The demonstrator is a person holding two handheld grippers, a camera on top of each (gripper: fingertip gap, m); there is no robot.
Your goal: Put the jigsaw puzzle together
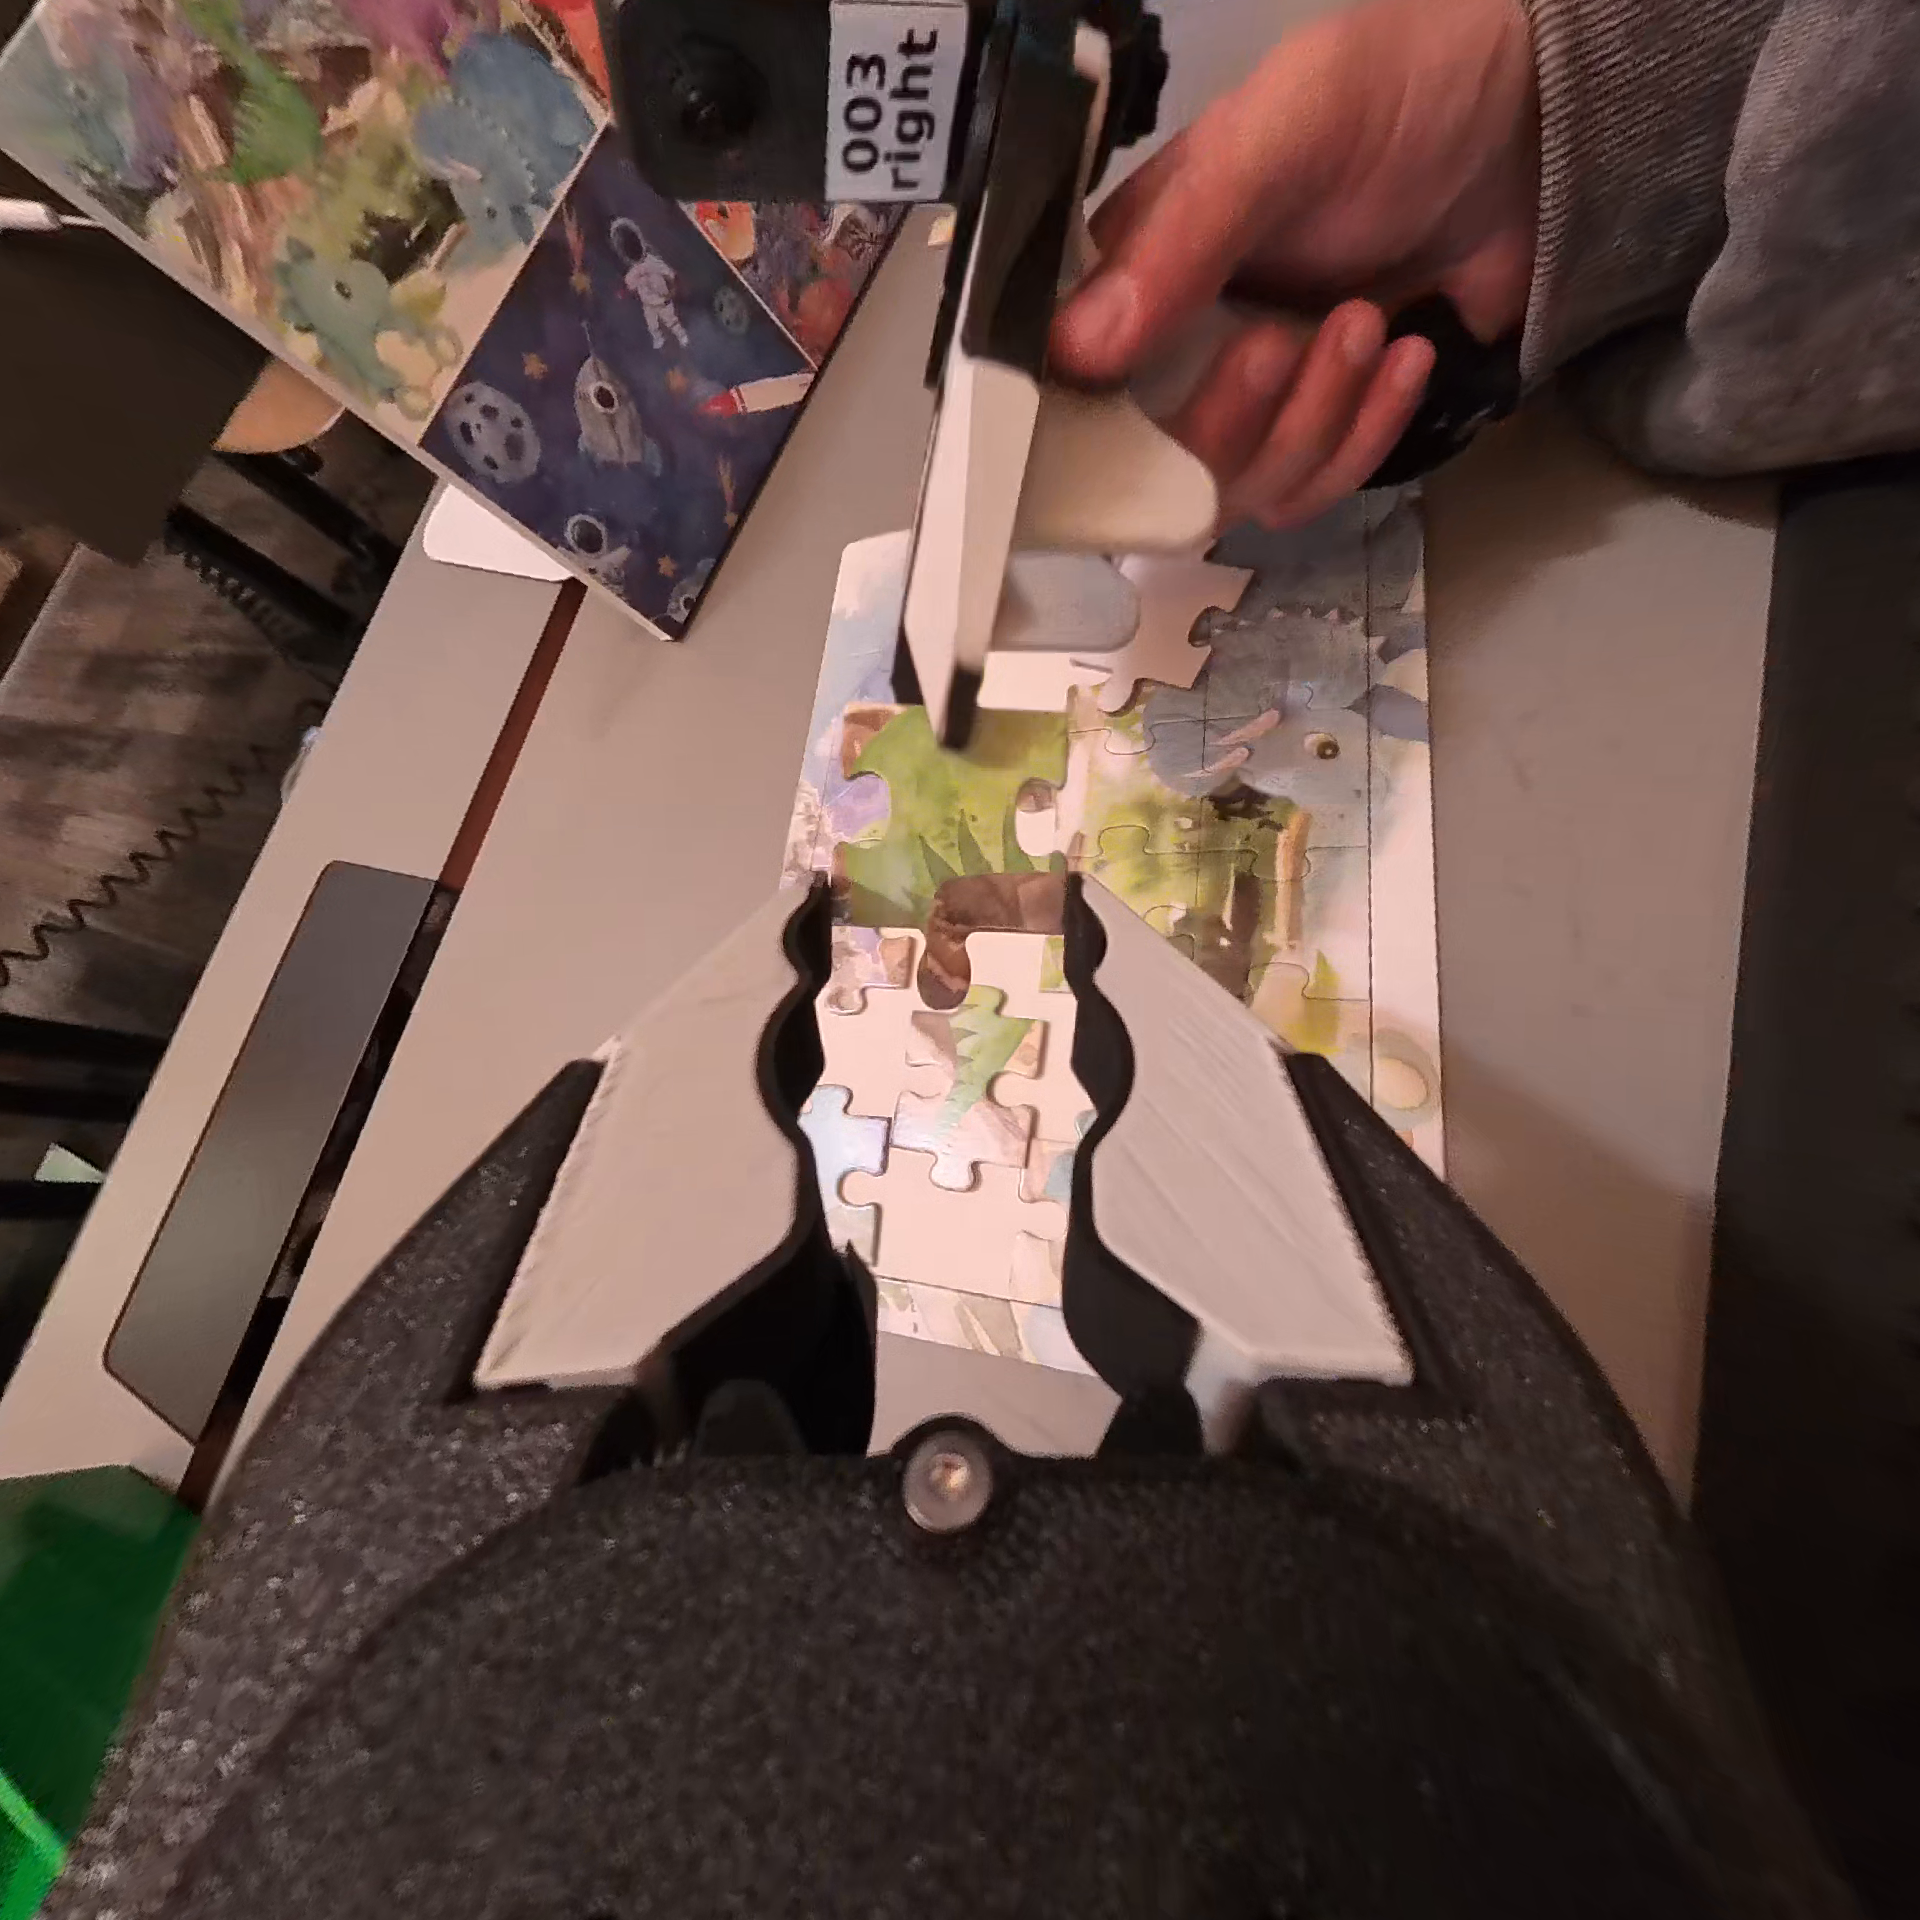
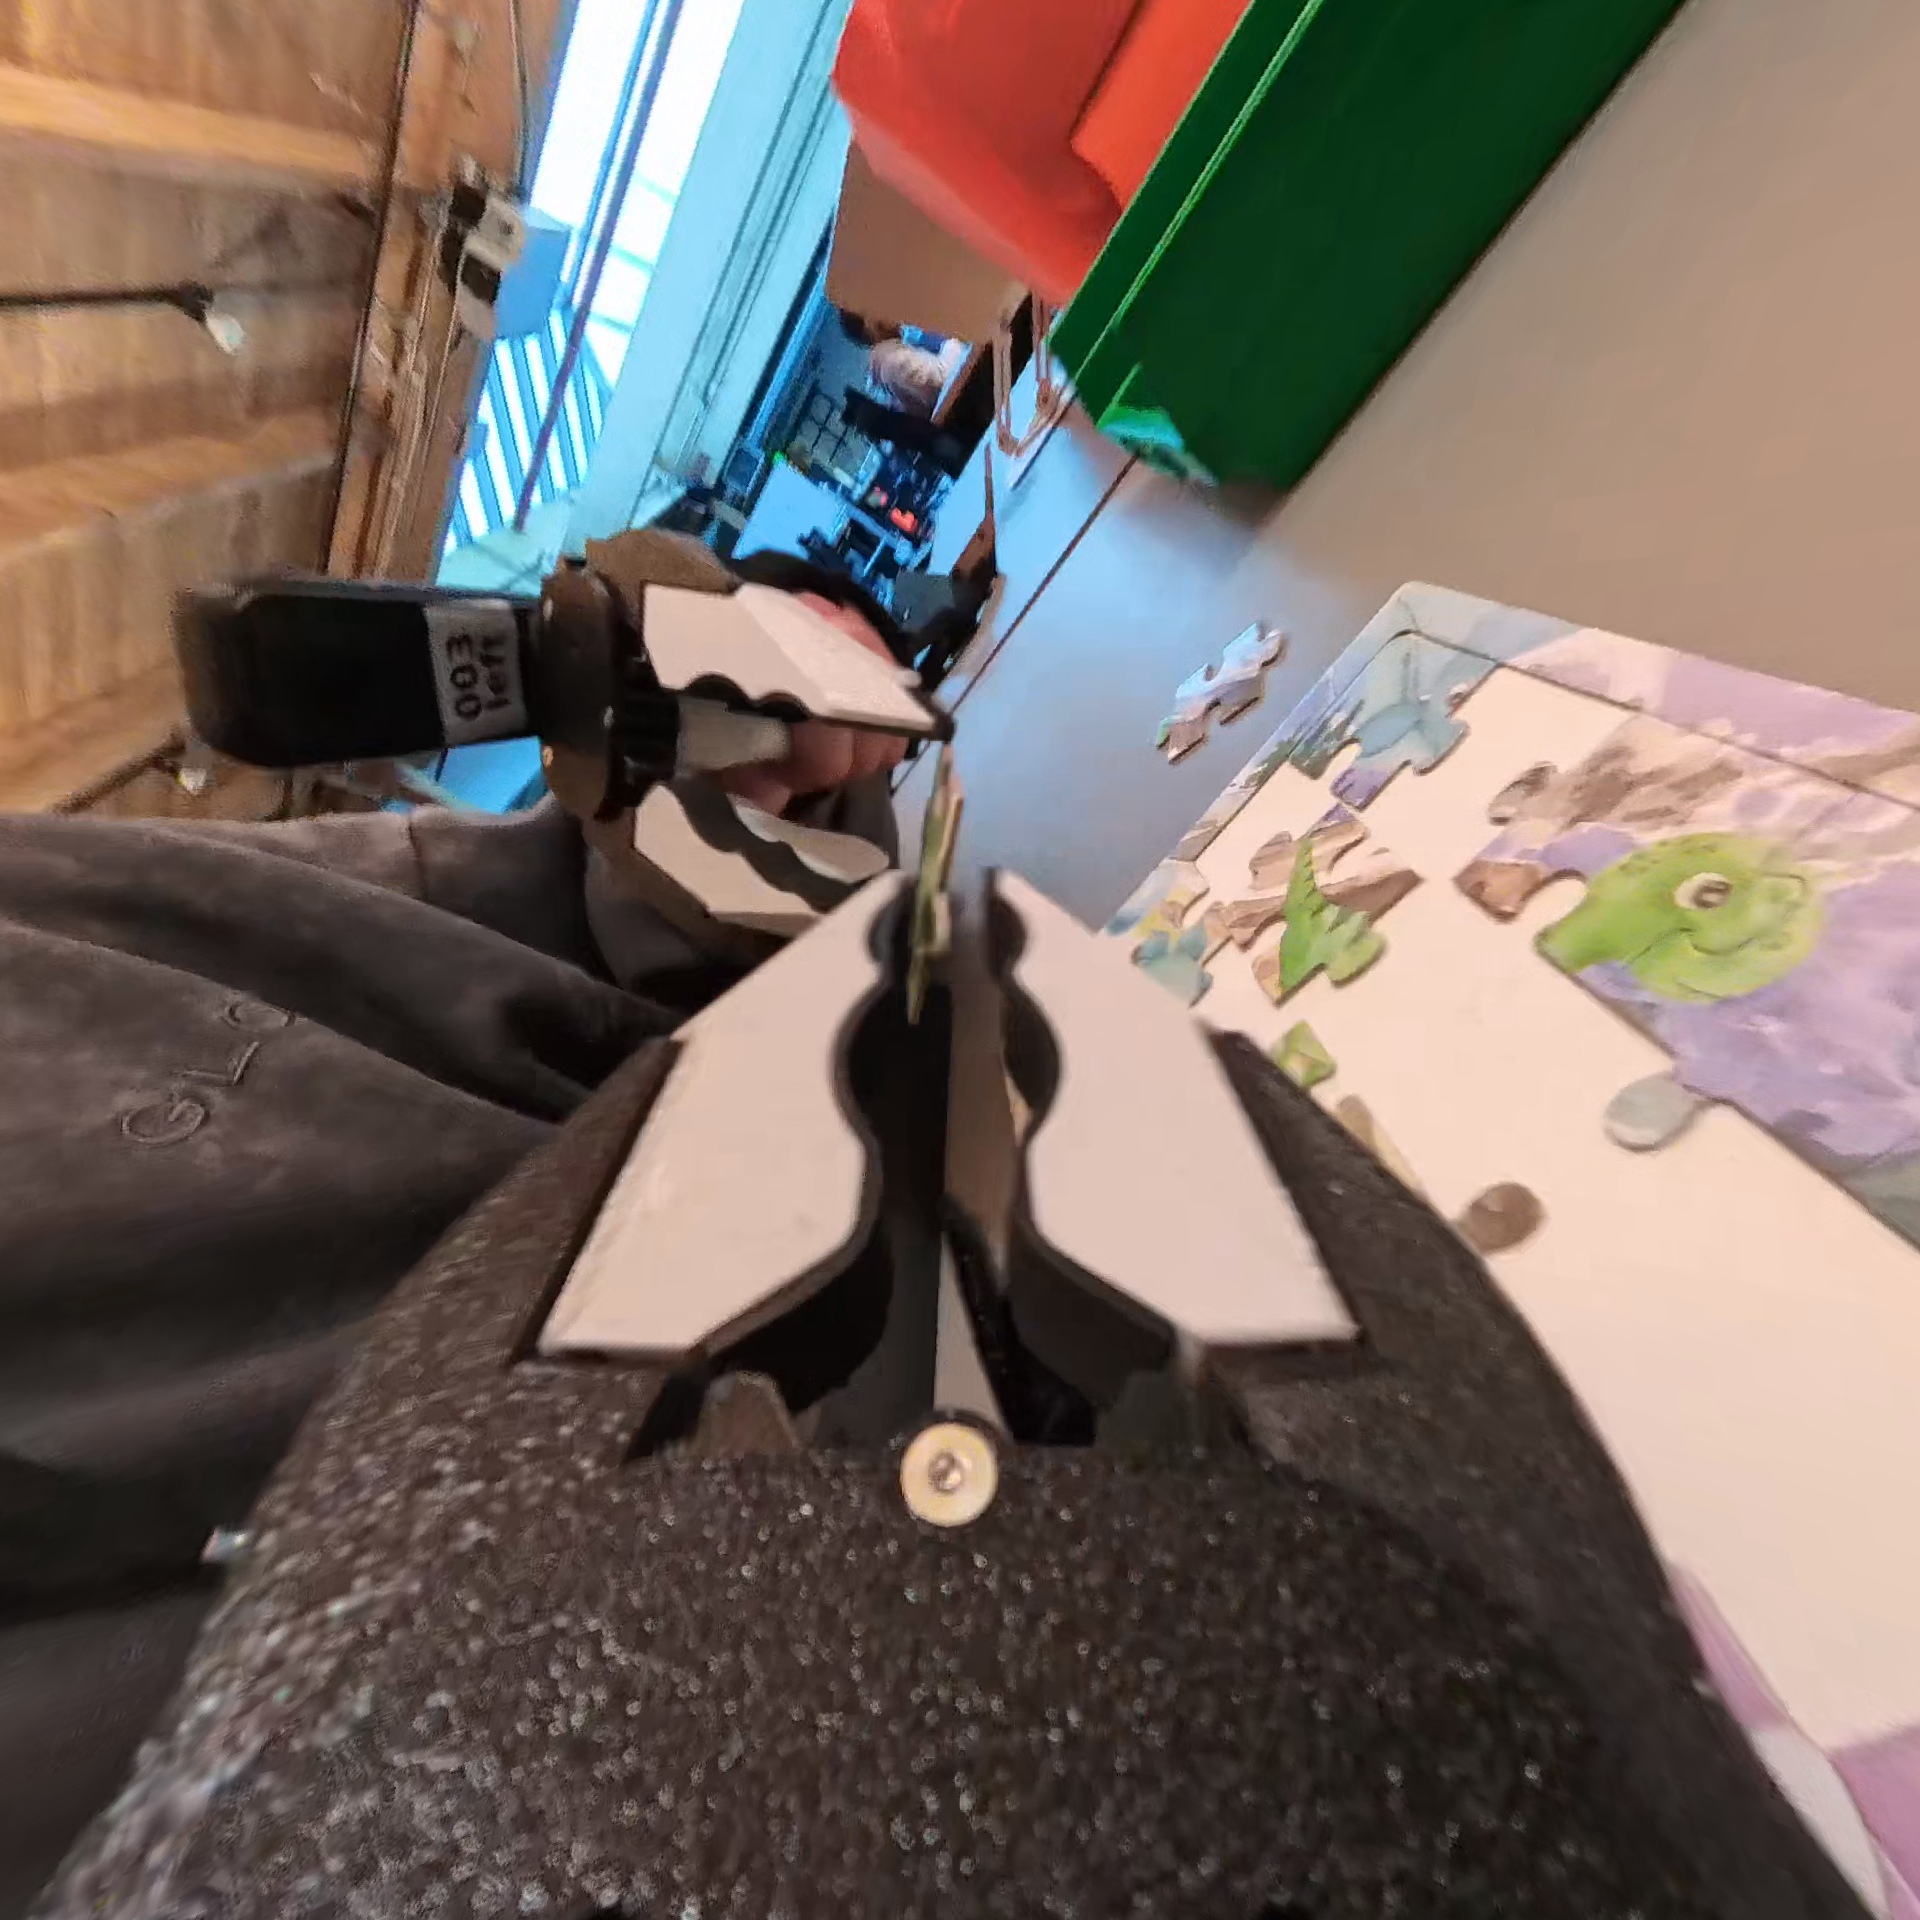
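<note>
The puzzle tray (image 1: 1405, 966) lies on the grey table, partly filled with a blue dinosaur picture (image 1: 1283, 727). My right gripper (image 1: 956, 727) comes down from above and is shut on the top edge of a green and brown puzzle piece (image 1: 956, 821), held over the tray. My left gripper (image 1: 948, 883) is open, its tips on either side of that piece's lower edge. In the right wrist view the piece (image 2: 933, 831) stands edge-on between my right gripper's (image 2: 940, 894) fingers, with the open left gripper (image 2: 914, 795) just beyond. The tray (image 2: 1507, 1351) shows a green dinosaur (image 2: 1683, 925).
A loose piece (image 2: 1221, 691) lies on the table beside the tray. Picture boxes (image 1: 623, 416) stand at the table's far left, above a dark flat slab (image 1: 270, 1122). A green box (image 2: 1299, 260) and an orange one (image 2: 987, 125) stand farther off. A person's sleeve (image 1: 1766, 260) is at the right. Less than 4 cm separates the two grippers' tips.
</note>
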